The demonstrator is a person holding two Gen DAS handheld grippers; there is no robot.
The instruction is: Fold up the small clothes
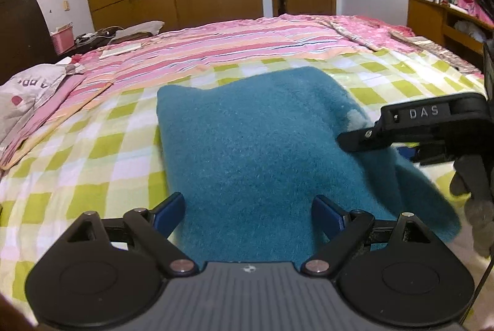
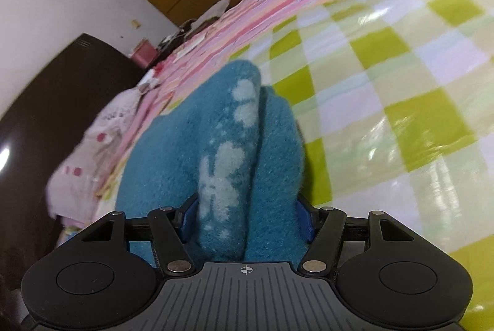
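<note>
Teal fleece garment [image 1: 247, 145] lies folded on the green-checked sheet [image 1: 77, 152], directly ahead of the left gripper [image 1: 248, 215]. Left jaws spread wide; fabric sits between and below the blue pads [image 1: 171, 210], no pinch visible.

Right gripper [image 2: 245, 216]: jaws also stand wide, with a raised double ridge of the garment filling the gap, the pale-printed layer toward the left pad and plain teal toward the right. Cloth reaches both pads, but I cannot tell whether they press it; I read it as loose rather than gripped. In the left wrist view the right gripper comes in over the garment's right edge, where a flap hangs off toward the near right.

Risks, judged:
- The ridge between the right jaws is two layers; closing there may catch only one, and the fold would peel open.
- Thick pile may cling to the pads and drag the stack askew on withdrawal.
- The glossy sheet looks slippery; a sideways push could slide the whole bundle.
</note>
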